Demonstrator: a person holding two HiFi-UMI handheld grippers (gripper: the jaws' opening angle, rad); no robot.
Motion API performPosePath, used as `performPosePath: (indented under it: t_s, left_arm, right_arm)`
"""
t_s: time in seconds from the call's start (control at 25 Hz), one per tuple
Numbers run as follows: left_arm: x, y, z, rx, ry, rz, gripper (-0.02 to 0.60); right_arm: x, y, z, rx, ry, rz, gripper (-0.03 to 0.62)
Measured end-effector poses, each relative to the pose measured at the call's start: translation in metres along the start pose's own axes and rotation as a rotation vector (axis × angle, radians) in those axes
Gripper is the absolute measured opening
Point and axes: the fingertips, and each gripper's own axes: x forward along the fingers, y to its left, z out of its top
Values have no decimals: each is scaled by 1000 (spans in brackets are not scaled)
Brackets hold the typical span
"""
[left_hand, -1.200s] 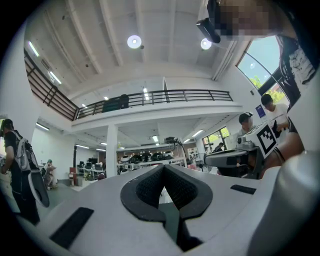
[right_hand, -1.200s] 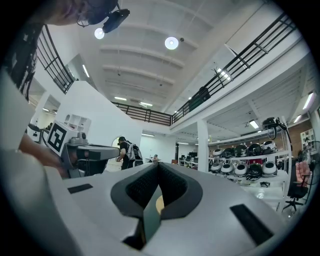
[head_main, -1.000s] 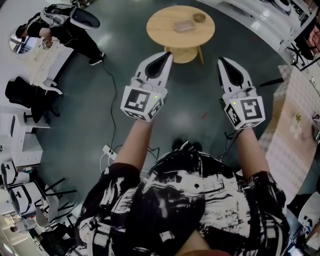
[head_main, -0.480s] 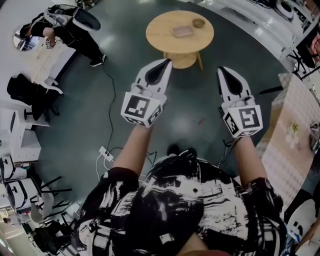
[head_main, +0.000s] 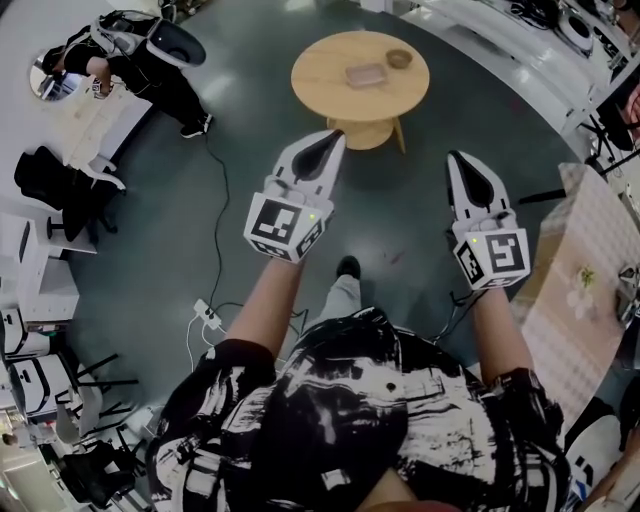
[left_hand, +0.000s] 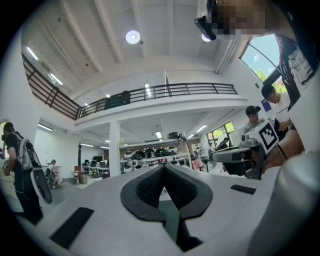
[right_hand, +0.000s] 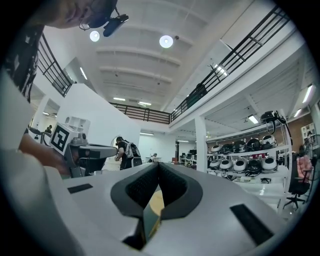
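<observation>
I hold both grippers out in front of me above a dark floor. My left gripper (head_main: 333, 136) is shut, its tips touching, with nothing between them; it points toward a round wooden table (head_main: 318, 62). My right gripper (head_main: 462, 160) is shut and empty too, a little nearer to me. In the left gripper view the left gripper (left_hand: 163, 168) has its black pads (left_hand: 150, 187) meeting at the tip. The right gripper (right_hand: 158, 166) shows the same in the right gripper view. On the table lie a flat clear tray (head_main: 366, 74) and a small bowl (head_main: 399, 59).
A person with a backpack (head_main: 140, 60) stands at the upper left by a white desk (head_main: 75, 120). A cable and power strip (head_main: 206, 312) lie on the floor. A cloth-covered table (head_main: 585, 270) is at the right. Shelves of helmets (right_hand: 250, 162) line a wall.
Both grippers have dropped slightly lower in the head view, away from the round table. My foot now shows on the floor between my arms. The jaws stayed shut.
</observation>
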Motion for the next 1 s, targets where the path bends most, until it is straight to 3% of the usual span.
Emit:
performPosePath:
  t_s: [0.32, 0.68, 1.0]
  left_arm:
    - [56, 53, -27, -20, -32, -26, 0]
    - [116, 184, -55, -7, -27, -78, 0]
    - [163, 263, -72, -52, -39, -89, 0]
  right_arm:
    - [67, -31, -17, -38, 20, -25, 2]
    - [225, -44, -27, -39, 50, -47, 2]
    - [311, -58, -37, -67, 97, -47, 2]
